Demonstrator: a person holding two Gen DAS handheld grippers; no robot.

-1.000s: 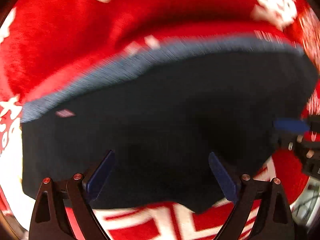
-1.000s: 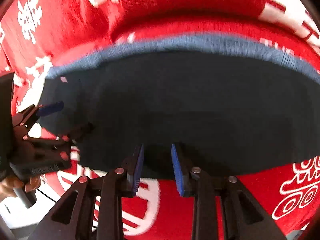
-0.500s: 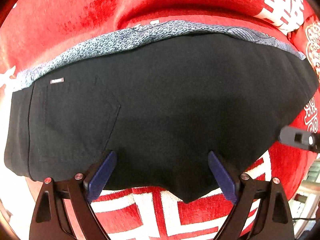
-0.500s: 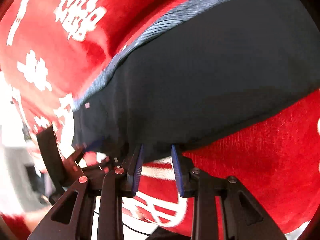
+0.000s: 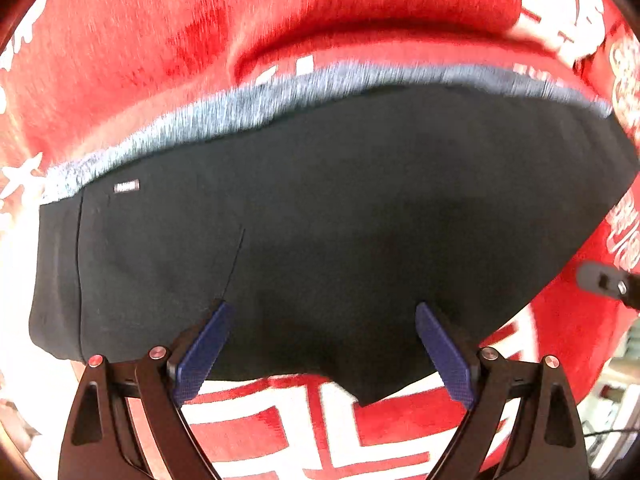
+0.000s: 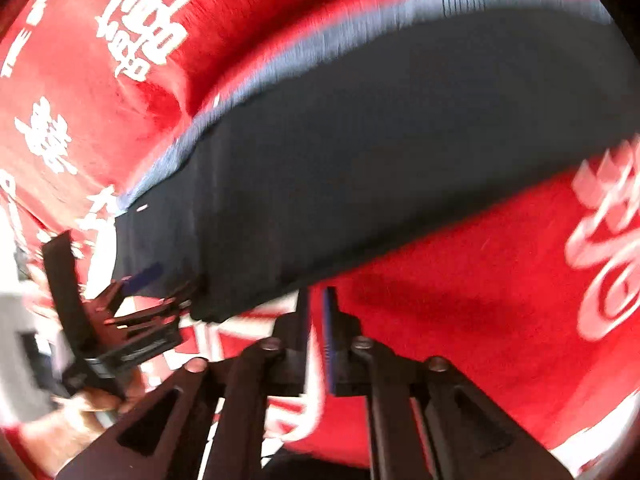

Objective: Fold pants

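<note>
Dark pants lie folded flat on the red blanket; left hand-held gripper wide and empty, right hand-held gripper nearly closed, empty; folding apparently near complete.

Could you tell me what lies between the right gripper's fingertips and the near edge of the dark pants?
Only a short stretch of bare red cloth, seen in the right wrist view: the right gripper, jaws nearly closed, sits just short of the pants.

**Count of items in view**

One pair of dark navy fabric pants with a grey speckled waistband is seen. One red cloth with white printed characters is counted beneath. Two black two-finger grippers with blue pads are counted: left, right.
</note>
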